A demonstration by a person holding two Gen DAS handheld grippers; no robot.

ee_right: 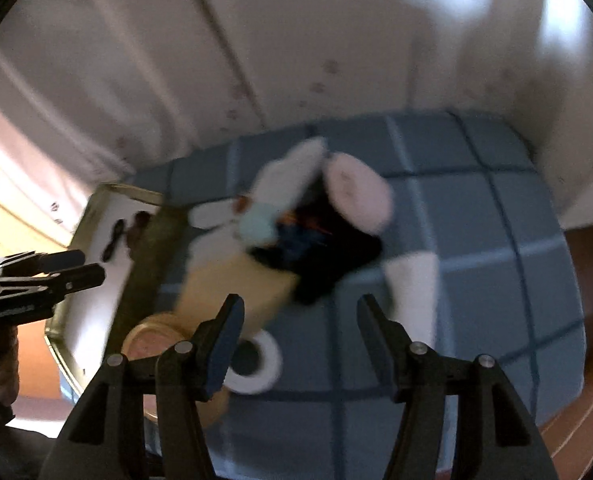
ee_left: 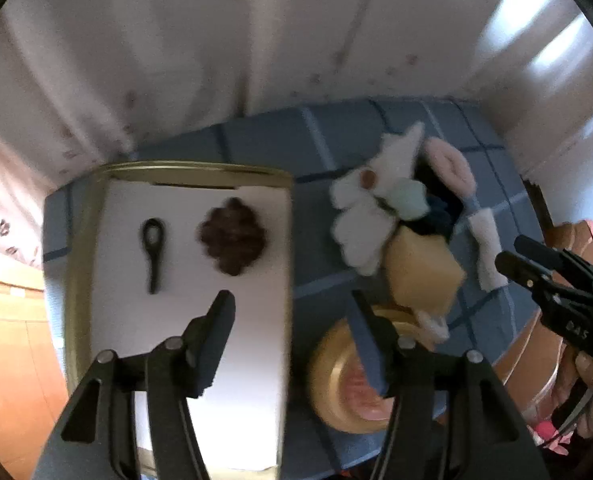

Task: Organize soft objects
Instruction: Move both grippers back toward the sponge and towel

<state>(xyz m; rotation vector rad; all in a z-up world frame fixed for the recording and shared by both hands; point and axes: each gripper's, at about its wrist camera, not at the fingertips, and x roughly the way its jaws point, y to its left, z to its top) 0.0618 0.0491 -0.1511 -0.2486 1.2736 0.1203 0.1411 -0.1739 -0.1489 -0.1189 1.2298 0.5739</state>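
A heap of soft things lies on the blue checked cloth: a white plush toy, a pink roll, a yellow sponge, a dark cloth and a white sock. The heap also shows, blurred, in the right wrist view. My left gripper is open and empty, over the edge of a gold-rimmed white tray. My right gripper is open and empty, just short of the sponge and dark cloth.
On the tray lie a brown scrunchie and a small black loop tool. A round gold tin and a white ring sit near the front. A pale curtain hangs behind. The right gripper shows at the right edge.
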